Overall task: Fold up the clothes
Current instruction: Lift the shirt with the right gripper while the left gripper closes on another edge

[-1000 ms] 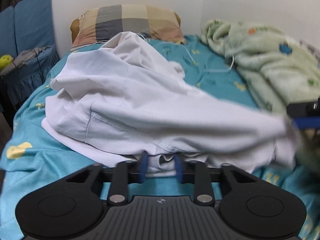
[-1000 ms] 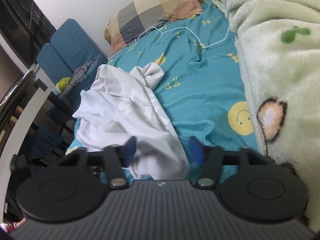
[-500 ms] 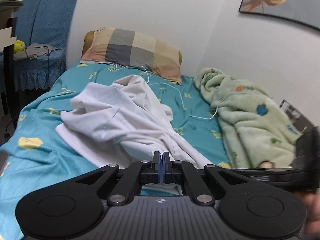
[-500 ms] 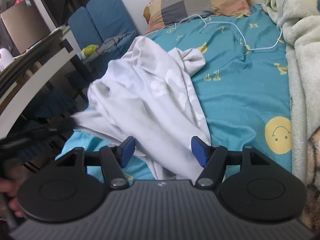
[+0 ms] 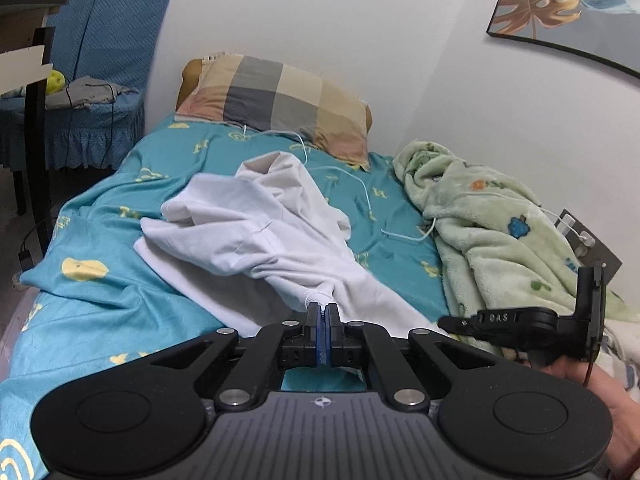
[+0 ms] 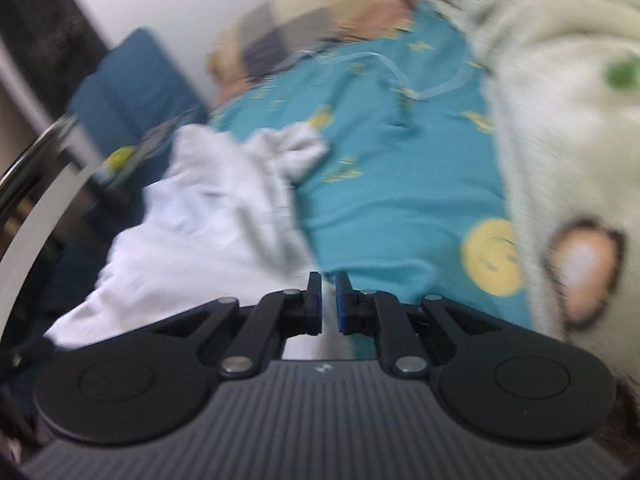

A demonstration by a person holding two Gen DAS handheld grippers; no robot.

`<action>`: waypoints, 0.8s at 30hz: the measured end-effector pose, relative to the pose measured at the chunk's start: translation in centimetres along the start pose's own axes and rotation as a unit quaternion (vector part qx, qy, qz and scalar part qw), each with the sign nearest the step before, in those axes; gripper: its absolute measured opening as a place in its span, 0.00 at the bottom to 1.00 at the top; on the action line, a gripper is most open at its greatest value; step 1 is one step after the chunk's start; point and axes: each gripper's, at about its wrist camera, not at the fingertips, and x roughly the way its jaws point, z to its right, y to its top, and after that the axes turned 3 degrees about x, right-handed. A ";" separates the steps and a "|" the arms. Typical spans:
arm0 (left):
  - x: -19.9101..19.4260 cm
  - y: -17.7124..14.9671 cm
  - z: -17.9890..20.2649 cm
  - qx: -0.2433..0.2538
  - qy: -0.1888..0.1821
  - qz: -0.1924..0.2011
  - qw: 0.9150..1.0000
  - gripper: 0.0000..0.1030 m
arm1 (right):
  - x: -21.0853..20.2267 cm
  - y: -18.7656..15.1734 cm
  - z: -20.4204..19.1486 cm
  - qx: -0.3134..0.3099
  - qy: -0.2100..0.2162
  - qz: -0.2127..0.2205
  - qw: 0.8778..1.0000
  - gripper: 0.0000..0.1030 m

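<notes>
**Two-point pickup of a crumpled garment: where the grasp may fail**

The white garment (image 5: pixel 256 236) lies bunched on the teal bed sheet (image 5: pixel 100 300), running from the middle of the bed toward its near edge, on the side away from the wall. The left gripper (image 5: pixel 322 312) is pinched tight on a small tuck of hem at the garment's near end; the cloth rises to the pads in a taut ridge. The right gripper (image 6: pixel 328 300) is closing, its jaws down to a narrow slit; pale cloth shows between the pads in the blurred right wrist view, but whether they press on it yet cannot be told.

Likely faults, as judgements:

- The left hold takes only a thin fold. A sharp pull could slip the hem out of the pads.
- The right jaws may shut on a stray layer, or on sheet along with garment, since the two meet just under the tips. The sheet would then lift too.
- The garment is twisted, with a sleeve (image 5: pixel 276 168) folded over the body. Raised by two mismatched points, it would hang skewed and not spread flat for folding.
- A white cable (image 5: pixel 360 184) lies on the sheet just beside the far end of the garment, below the checked pillow (image 5: pixel 276 96), and could snag as the cloth is drawn. The green blanket (image 5: pixel 492 232) along the wall-side edge narrows the space left for spreading.
</notes>
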 end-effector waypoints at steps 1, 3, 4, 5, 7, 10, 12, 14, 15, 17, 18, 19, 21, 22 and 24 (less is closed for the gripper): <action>-0.1 0.1 -0.2 -0.007 -0.003 0.006 1.000 0.02 | -0.2 0.0 -0.1 -0.002 0.003 0.004 1.000 0.10; -0.5 0.5 -0.4 -0.018 -0.006 0.020 1.000 0.02 | -0.8 0.0 -0.6 -0.010 0.014 0.013 1.000 0.11; -0.7 0.6 -0.4 -0.022 -0.007 0.028 0.999 0.02 | -1.1 0.0 -0.9 -0.017 0.023 0.019 0.999 0.11; -0.9 0.8 -0.5 -0.026 -0.007 0.036 0.999 0.02 | -1.5 -0.2 -1.3 -0.026 0.035 0.021 0.999 0.11; -1.2 1.2 -0.4 -0.033 -0.006 0.051 0.998 0.02 | -2.0 -0.7 -2.0 -0.037 0.063 0.006 0.997 0.14; -1.8 1.6 -0.3 -0.042 -0.008 0.069 0.997 0.02 | -2.9 -2.0 -3.2 -0.060 0.092 -0.018 0.994 0.44; -2.0 1.7 -0.2 -0.045 -0.011 0.077 0.996 0.02 | -3.6 -3.2 -4.2 -0.089 0.090 -0.018 0.992 0.63; -2.2 1.8 -0.1 -0.046 -0.013 0.082 0.995 0.02 | -4.3 -4.4 -5.3 -0.120 0.086 -0.018 0.989 0.68; -2.4 1.8 -0.1 -0.046 -0.014 0.085 0.995 0.02 | -4.6 -5.0 -5.9 -0.135 0.084 -0.018 0.987 0.69; -2.5 1.9 0.0 -0.045 -0.014 0.091 0.995 0.02 | -4.4 -6.3 -7.0 -0.166 0.082 -0.031 0.982 0.69; -2.7 1.9 -0.1 -0.046 -0.013 0.093 0.994 0.02 | -4.0 -7.0 -7.7 -0.185 0.071 -0.036 0.979 0.69; -2.7 1.9 -0.2 -0.047 -0.012 0.096 0.994 0.02 | -3.4 -7.5 -8.1 -0.202 0.053 -0.039 0.977 0.68; -2.8 2.0 -0.4 -0.051 -0.007 0.101 0.994 0.02 | -2.1 -8.2 -8.6 -0.228 0.011 -0.046 0.973 0.68; -2.9 2.0 -0.5 -0.054 -0.004 0.104 0.993 0.02 | -1.5 -8.3 -8.3 -0.231 -0.011 -0.051 0.971 0.68; -3.1 2.0 -0.8 -0.059 0.000 0.109 0.992 0.02 | -0.9 -8.1 -7.6 -0.221 -0.040 -0.058 0.973 0.67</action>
